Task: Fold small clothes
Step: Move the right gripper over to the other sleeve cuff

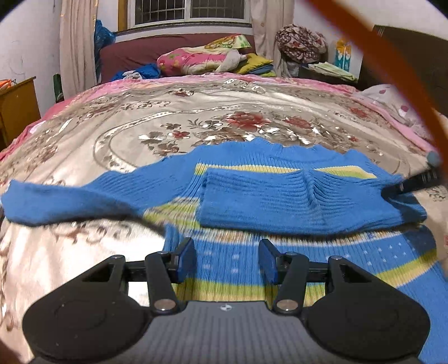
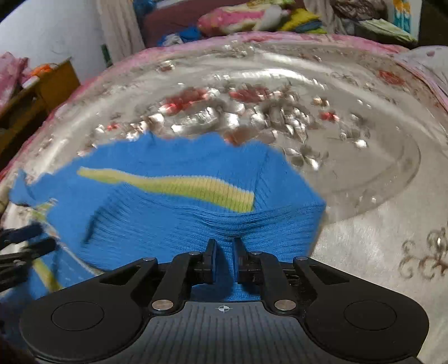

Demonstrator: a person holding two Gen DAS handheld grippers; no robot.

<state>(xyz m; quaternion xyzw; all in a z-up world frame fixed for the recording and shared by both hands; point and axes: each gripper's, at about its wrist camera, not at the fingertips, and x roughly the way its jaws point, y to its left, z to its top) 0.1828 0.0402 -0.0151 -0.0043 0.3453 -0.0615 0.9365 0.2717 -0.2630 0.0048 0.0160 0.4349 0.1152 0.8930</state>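
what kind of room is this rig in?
Most likely a home bedroom: a blue sweater lies on a bed with a floral bedspread, pillows and folded bedding piled at its far end, under a curtained, barred window.

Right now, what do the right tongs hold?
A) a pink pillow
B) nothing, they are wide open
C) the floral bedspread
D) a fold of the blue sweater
D: in the right wrist view the right tongs are nearly closed, with knit of the blue sweater pinched between the fingers, while the left tongs stand open above it.
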